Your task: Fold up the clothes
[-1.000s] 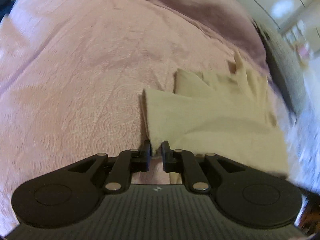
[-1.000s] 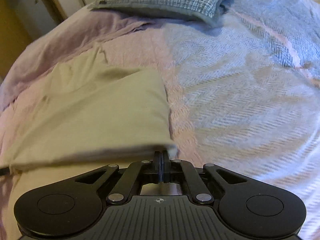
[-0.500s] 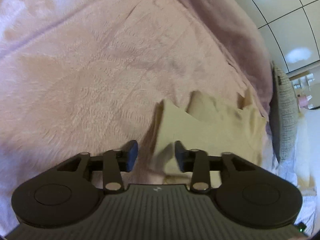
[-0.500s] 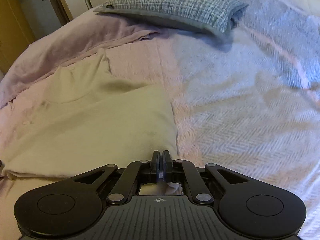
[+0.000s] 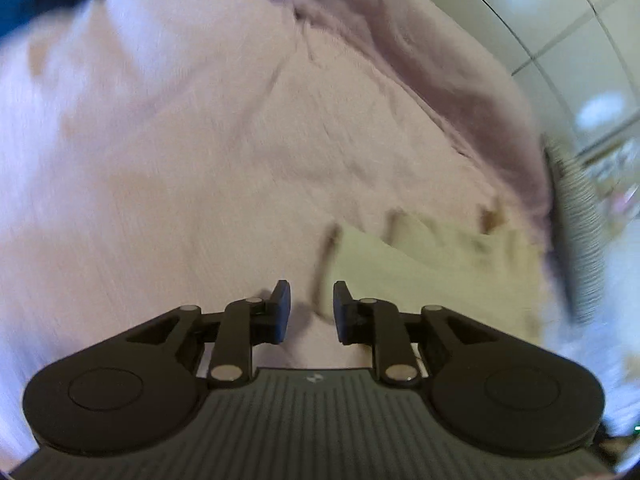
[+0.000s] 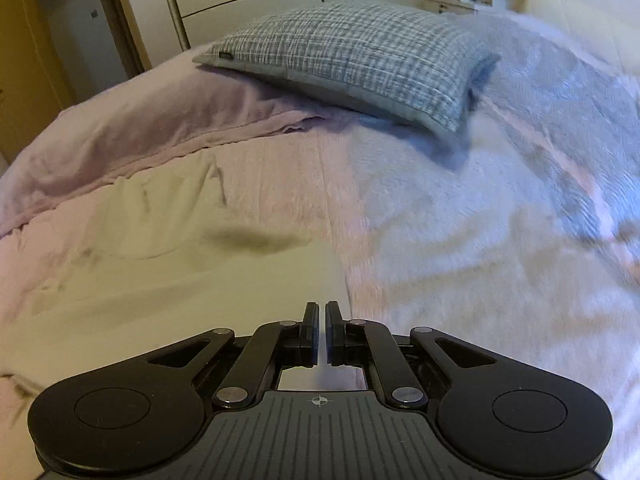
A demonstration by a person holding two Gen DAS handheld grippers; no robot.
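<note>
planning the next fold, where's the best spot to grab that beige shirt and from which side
Probably the beige shirt at its right-hand folded edge, near the corner just ahead of the right tongs. That edge lies straight and flat on the bedspread, so a low approach from the right could slide one finger under the layers. The left tongs hang open over its other end.

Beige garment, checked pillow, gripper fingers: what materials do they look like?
Beige garment: soft matte knit, probably cotton jersey; it lies limp with shallow creases. Checked pillow: coarse woven fabric with a visible blue-white crosshatch, stuffed plump. Right gripper fingers: rigid matte black, likely moulded plastic, with shiny metal pivot pins.
</note>
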